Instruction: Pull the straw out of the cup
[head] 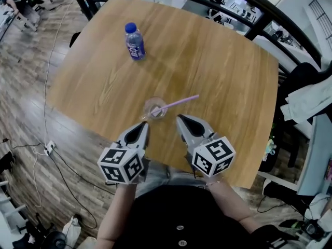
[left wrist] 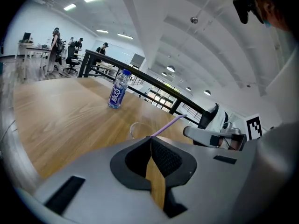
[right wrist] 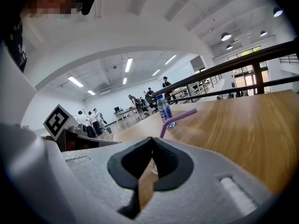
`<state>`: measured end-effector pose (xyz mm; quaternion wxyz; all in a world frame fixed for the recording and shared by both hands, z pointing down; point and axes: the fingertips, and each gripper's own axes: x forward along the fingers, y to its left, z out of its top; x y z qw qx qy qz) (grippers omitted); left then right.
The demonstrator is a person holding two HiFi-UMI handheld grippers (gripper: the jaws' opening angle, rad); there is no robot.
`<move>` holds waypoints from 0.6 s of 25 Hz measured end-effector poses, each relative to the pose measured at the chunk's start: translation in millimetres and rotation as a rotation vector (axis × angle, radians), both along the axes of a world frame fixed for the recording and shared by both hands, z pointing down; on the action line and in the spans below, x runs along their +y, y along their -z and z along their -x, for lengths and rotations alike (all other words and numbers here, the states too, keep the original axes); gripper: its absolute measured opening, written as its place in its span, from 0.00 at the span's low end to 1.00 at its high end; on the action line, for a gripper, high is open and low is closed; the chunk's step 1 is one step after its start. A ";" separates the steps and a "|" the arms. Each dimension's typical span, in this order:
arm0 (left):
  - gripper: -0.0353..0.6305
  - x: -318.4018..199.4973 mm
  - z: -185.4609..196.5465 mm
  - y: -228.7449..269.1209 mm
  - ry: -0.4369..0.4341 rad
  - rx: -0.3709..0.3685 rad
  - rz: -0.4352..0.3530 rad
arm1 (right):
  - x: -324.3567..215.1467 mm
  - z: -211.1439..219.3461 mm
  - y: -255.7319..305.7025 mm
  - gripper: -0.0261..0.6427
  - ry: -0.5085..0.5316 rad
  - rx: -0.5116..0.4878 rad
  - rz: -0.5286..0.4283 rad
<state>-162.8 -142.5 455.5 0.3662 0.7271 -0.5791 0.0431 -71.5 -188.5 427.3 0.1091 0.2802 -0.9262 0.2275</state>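
A clear plastic cup (head: pixel 155 108) stands on the wooden table (head: pixel 207 61) near its front edge. A purple straw (head: pixel 174 104) leans out of it toward the right. My left gripper (head: pixel 145 122) hovers just short of the cup on its near-left side, jaws shut with nothing between them. My right gripper (head: pixel 179 119) sits a little to the cup's near right, below the straw, also shut and empty. In the left gripper view the cup (left wrist: pixel 138 129) and straw (left wrist: pixel 168 125) rise just past my left gripper (left wrist: pixel 151 138). The right gripper view shows the straw (right wrist: pixel 175 118) beyond my right gripper (right wrist: pixel 152 139).
A water bottle (head: pixel 134 41) with a blue cap and purple label stands upright farther back on the table's left. A black railing (head: pixel 259 7) curves behind the table. A chair with white cloth (head: pixel 306 100) is at the right. People stand far off in the room.
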 end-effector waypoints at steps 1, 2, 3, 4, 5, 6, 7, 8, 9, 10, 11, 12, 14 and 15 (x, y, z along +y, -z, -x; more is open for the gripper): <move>0.08 -3.9 0.6 -0.1 -0.008 0.003 -0.001 | -3.7 -0.5 -0.4 0.04 -0.009 0.002 -0.001; 0.08 -8.2 1.5 -0.1 -0.014 0.006 -0.003 | -7.3 -1.0 -1.1 0.04 -0.018 0.004 -0.002; 0.08 -12.1 2.5 -0.2 -0.019 0.008 -0.005 | -10.4 -1.4 -2.0 0.04 -0.027 0.007 -0.001; 0.08 -15.3 3.5 -0.3 -0.026 0.008 -0.006 | -13.0 -1.8 -3.0 0.04 -0.035 0.010 -0.001; 0.08 -17.9 4.2 -0.3 -0.036 0.006 -0.008 | -15.0 -2.1 -3.8 0.04 -0.044 0.012 0.000; 0.08 -20.0 4.2 0.2 -0.051 -0.001 -0.011 | -16.7 -2.3 -4.3 0.04 -0.053 0.014 0.000; 0.08 -22.0 3.3 1.4 -0.074 -0.016 -0.019 | -18.4 -2.5 -4.7 0.04 -0.061 0.014 0.000; 0.08 -24.3 1.5 2.9 -0.104 -0.040 -0.030 | -20.1 -2.8 -4.9 0.04 -0.069 0.015 0.001; 0.08 -26.6 -0.9 4.2 -0.139 -0.076 -0.041 | -21.6 -3.1 -5.1 0.04 -0.076 0.015 0.001; 0.08 -28.9 -3.3 5.2 -0.175 -0.119 -0.051 | -22.8 -3.6 -5.2 0.04 -0.082 0.016 0.001; 0.08 -31.4 -5.8 6.0 -0.211 -0.163 -0.061 | -23.9 -4.0 -5.2 0.04 -0.088 0.016 0.001; 0.08 -34.0 -8.4 7.1 -0.247 -0.206 -0.072 | -24.9 -4.3 -5.1 0.04 -0.094 0.017 0.001; 0.08 -38.8 -14.6 10.3 -0.323 -0.277 -0.096 | -26.1 -4.7 -5.1 0.04 -0.106 0.018 0.001; 0.08 -41.3 -17.7 11.8 -0.356 -0.306 -0.107 | -26.4 -5.0 -5.4 0.04 -0.113 0.018 0.002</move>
